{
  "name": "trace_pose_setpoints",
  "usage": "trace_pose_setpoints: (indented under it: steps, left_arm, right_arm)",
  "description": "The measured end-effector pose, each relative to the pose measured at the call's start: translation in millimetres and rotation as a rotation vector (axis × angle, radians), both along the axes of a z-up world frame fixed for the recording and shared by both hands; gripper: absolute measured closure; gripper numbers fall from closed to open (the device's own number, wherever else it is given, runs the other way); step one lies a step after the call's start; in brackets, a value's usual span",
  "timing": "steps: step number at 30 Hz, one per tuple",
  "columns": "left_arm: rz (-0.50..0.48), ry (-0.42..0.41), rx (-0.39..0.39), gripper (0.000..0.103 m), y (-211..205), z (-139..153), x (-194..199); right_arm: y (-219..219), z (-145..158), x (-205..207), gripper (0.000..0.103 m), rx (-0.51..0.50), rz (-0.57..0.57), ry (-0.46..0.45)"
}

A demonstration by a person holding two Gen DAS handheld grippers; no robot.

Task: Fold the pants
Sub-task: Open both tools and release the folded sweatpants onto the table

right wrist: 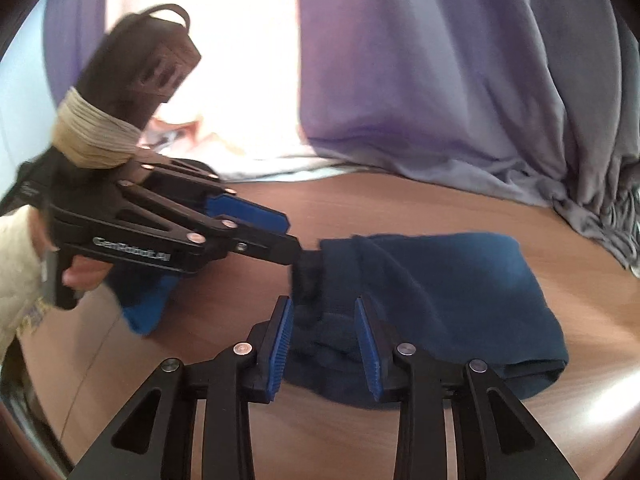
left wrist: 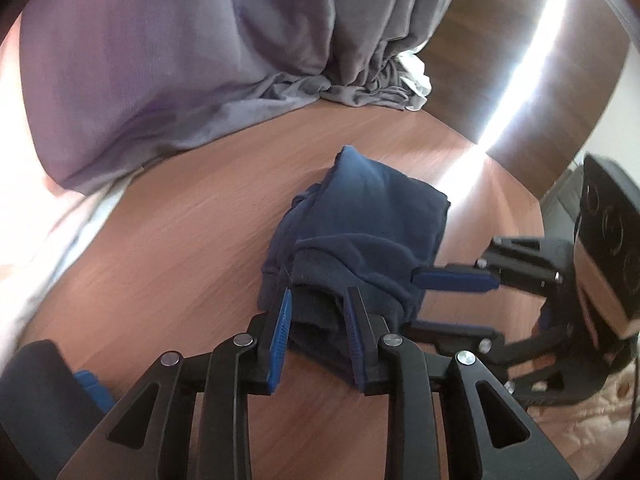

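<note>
Left wrist view
pants [left wrist: 360, 232]: navy bundle, folded up pretty small, sitting on the wooden table [left wrist: 168, 240] just past centre, running from your fingers up toward 12 o'clock.
left gripper [left wrist: 316, 332]: your jaws are spread apart, with the near cuff end of the pants lying in the gap. Pads aren't squeezing anything, so it's let go.
right gripper [left wrist: 416, 304]: comes in from 3 o'clock, fingers stacked one above the other with a gap between, tips right at the pants' near right edge. Looks released from here too.
curtain [left wrist: 200, 60]: grey-purple, hanging across the top from 10 to 1 o'clock, bottom bunched on the table's far edge.

Right wrist view
pants [right wrist: 440, 300]: same navy bundle, spreading from centre out to 3 o'clock on the table [right wrist: 400, 208].
right gripper [right wrist: 326, 340]: your jaws stand wide, the dark cuff end between them, not pinched.
left gripper [right wrist: 292, 236]: reaches in from 9 o'clock, tips at the pants' left end. Fingers parted; can't tell if they touch the cloth.
left hand [right wrist: 84, 276]: wrapped around that gripper's handle at 9 o'clock.
curtain [right wrist: 460, 80]: fills the upper right, 12 to 3 o'clock.
</note>
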State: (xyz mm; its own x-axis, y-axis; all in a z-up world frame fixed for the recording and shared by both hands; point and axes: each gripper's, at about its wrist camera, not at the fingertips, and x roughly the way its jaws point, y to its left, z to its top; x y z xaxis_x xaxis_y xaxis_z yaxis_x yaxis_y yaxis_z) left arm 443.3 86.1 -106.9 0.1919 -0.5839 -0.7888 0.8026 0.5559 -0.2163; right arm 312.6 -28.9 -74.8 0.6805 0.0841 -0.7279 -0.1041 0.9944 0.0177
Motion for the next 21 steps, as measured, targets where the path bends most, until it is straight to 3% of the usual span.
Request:
trace_pose_setpoints:
  steps: [5, 11, 21]
  left_arm:
    - [0.040, 0.069, -0.005, 0.076, -10.5, -15.7, 21.1]
    - [0.077, 0.040, 0.104, 0.075, -13.7, -33.2, 18.8]
    - [0.262, -0.017, 0.118, 0.073, 3.5, -25.1, -5.9]
  right_arm:
    - [-4.8, -15.4, 13.0, 0.070, 0.023, -0.026, 0.041]
    - [-6.8, -27.9, 17.6, 0.070, 0.067, 0.023, 0.099]
    - [-8.6, -33.0, 4.5, 0.070, 0.136, 0.098, 0.163]
